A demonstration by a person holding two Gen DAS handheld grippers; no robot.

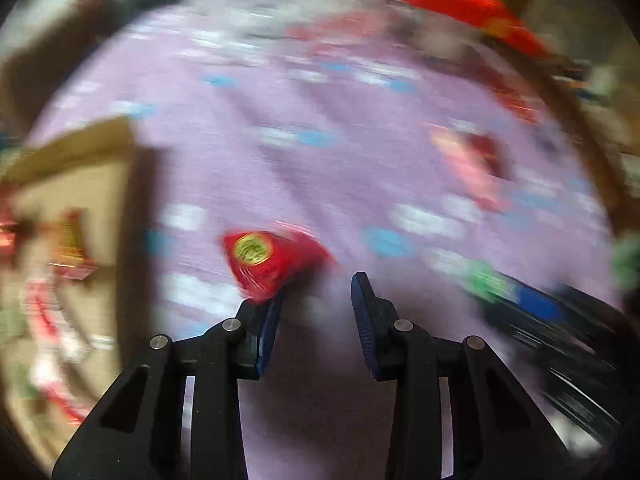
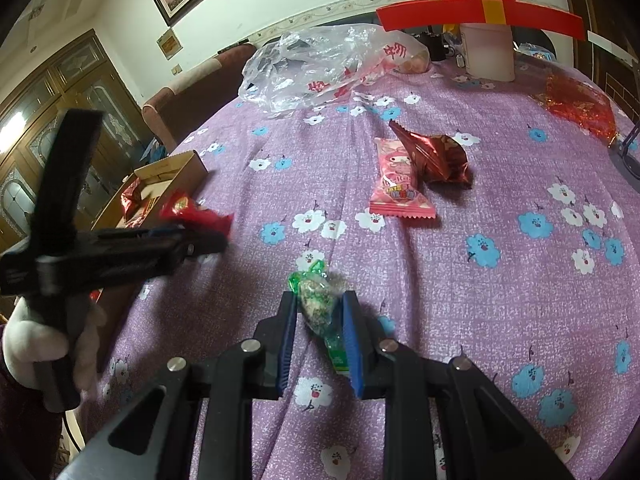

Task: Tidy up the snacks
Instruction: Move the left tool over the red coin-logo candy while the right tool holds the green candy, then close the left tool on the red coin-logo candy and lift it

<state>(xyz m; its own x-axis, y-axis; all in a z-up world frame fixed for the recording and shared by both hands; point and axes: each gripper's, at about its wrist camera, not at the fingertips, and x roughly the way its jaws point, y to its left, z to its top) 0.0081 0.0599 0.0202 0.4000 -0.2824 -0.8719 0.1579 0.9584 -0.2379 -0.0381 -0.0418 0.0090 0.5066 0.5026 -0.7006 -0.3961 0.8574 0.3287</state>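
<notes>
My left gripper [image 1: 318, 292] is open; a red snack packet with a gold seal [image 1: 268, 262] sits at the tip of its left finger, and the blur hides whether it still touches. The left gripper [image 2: 208, 236] and that packet [image 2: 192, 210] also show in the right wrist view, beside the cardboard box [image 2: 176, 168]. My right gripper [image 2: 320, 300] is shut on a clear green-ended snack packet [image 2: 318, 300], just above the cloth. A pink packet [image 2: 400, 184] and a dark red foil packet [image 2: 436, 154] lie mid-table.
The cardboard box [image 1: 68, 184] at the left holds several red snacks. A purple flowered cloth [image 2: 500, 280] covers the table. A clear plastic bag [image 2: 316, 64], a white jar [image 2: 486, 50] under a red box [image 2: 480, 16], and red mesh [image 2: 580, 104] lie at the far side.
</notes>
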